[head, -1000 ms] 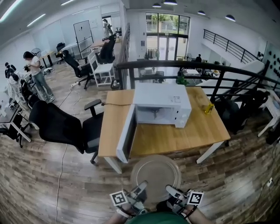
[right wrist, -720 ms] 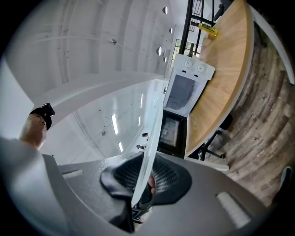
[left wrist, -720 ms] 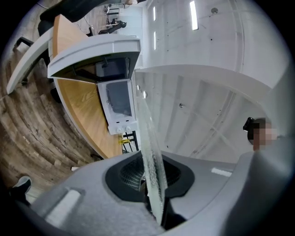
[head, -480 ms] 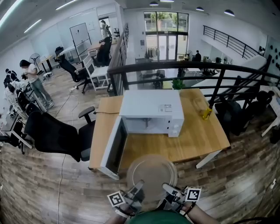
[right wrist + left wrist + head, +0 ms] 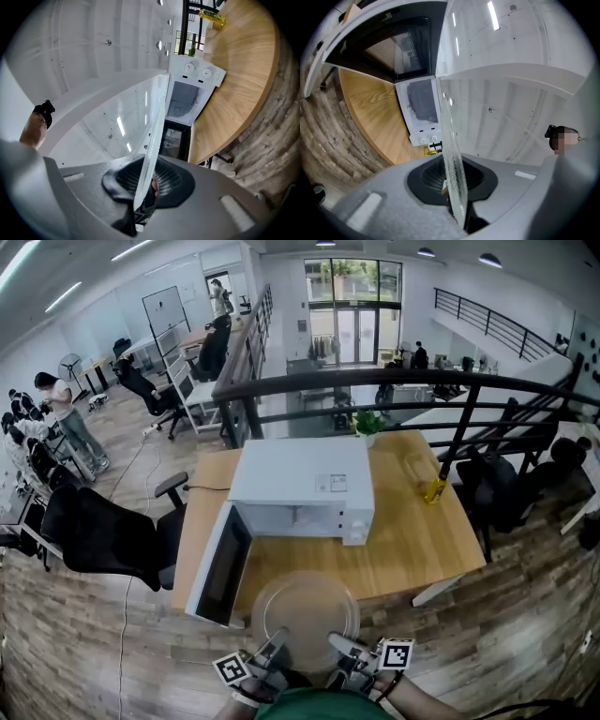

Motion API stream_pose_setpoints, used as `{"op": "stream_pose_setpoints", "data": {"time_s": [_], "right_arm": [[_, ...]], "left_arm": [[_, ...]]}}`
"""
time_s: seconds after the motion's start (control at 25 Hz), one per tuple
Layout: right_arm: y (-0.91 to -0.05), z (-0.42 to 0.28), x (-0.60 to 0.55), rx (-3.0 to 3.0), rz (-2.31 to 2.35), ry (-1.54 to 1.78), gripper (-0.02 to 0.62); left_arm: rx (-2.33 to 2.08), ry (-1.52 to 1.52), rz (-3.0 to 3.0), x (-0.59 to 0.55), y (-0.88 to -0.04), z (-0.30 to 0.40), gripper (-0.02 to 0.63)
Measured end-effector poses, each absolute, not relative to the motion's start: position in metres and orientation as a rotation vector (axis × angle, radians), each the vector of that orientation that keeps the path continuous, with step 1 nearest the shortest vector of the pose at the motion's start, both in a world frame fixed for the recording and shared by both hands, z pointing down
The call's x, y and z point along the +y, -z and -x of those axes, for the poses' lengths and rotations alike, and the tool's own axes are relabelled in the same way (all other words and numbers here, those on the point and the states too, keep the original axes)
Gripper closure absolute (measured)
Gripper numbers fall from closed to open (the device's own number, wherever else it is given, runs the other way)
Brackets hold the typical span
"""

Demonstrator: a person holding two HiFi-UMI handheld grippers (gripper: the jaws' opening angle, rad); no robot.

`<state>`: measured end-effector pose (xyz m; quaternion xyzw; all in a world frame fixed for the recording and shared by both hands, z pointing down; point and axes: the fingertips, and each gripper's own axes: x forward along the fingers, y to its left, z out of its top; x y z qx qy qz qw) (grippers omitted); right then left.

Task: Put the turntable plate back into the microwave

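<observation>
I hold the round glass turntable plate (image 5: 306,620) level between both grippers, just in front of the wooden table's near edge. My left gripper (image 5: 272,650) is shut on the plate's near left rim (image 5: 452,178), and my right gripper (image 5: 337,645) is shut on its near right rim (image 5: 149,173). The white microwave (image 5: 295,484) stands on the table (image 5: 412,549) ahead, its door (image 5: 217,568) swung wide open to the left and hanging past the table edge. Its cavity (image 5: 286,517) faces me.
A yellow bottle (image 5: 432,489) stands on the table at the right, a small plant (image 5: 367,424) at the far edge. A black railing (image 5: 394,381) runs behind the table. A black office chair (image 5: 103,531) sits to the left. People are at desks far left.
Both grippers and the plate have come closer to the table and microwave; the plate now overlaps the table's near edge in the head view. Both grips are unchanged.
</observation>
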<state>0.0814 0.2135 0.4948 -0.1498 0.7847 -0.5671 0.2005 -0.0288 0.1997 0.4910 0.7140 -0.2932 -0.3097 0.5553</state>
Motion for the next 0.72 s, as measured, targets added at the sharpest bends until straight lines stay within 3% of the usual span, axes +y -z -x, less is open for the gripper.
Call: {"op": "stream_pose_setpoints", "data": {"time_s": [0.72], "right_arm": [[-0.545,-0.058,0.077,2.156,0.621,1.667,0.54]], "left_arm": [[-0.598,0.696,-1.591,0.057,-0.546,0.053,0.558]]}}
